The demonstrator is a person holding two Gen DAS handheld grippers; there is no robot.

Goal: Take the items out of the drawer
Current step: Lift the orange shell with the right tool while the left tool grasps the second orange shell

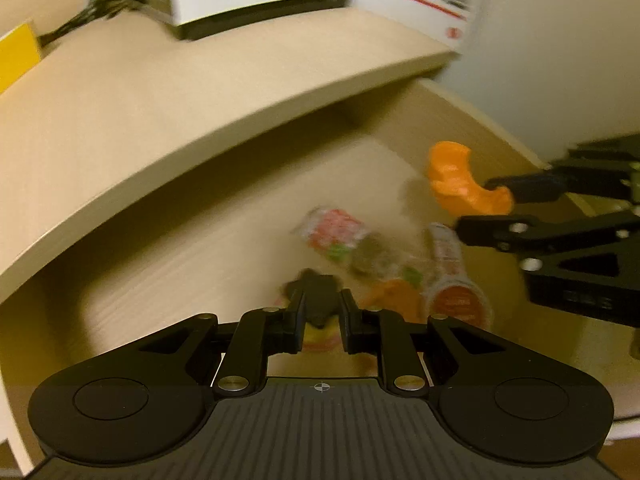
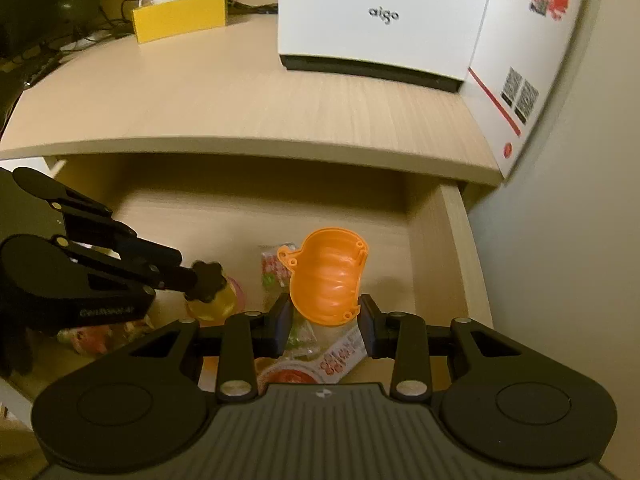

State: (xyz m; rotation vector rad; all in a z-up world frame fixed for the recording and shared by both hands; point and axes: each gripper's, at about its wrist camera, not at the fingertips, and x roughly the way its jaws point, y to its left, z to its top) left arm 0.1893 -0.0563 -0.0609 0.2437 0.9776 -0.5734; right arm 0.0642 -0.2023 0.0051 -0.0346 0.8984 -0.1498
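Orange pumpkin shell [image 2: 326, 276] sits clamped in our right tongs [image 2: 323, 318] above the drawer [image 2: 456, 256], likely ready to lift out. Our left tongs [image 1: 320, 312] grip a black-capped bottle [image 2: 210, 290] beside it, over snack packets [image 2: 276, 272].

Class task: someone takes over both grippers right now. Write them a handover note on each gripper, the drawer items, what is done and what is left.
Left gripper: shut on the black cap of a yellow bottle, above the drawer.
Right gripper: shut on an orange pumpkin shell, also above the drawer.
In the drawer: snack packets and a cup.
Done: two items gripped.
Left: set both on the desk, then fetch the rest.
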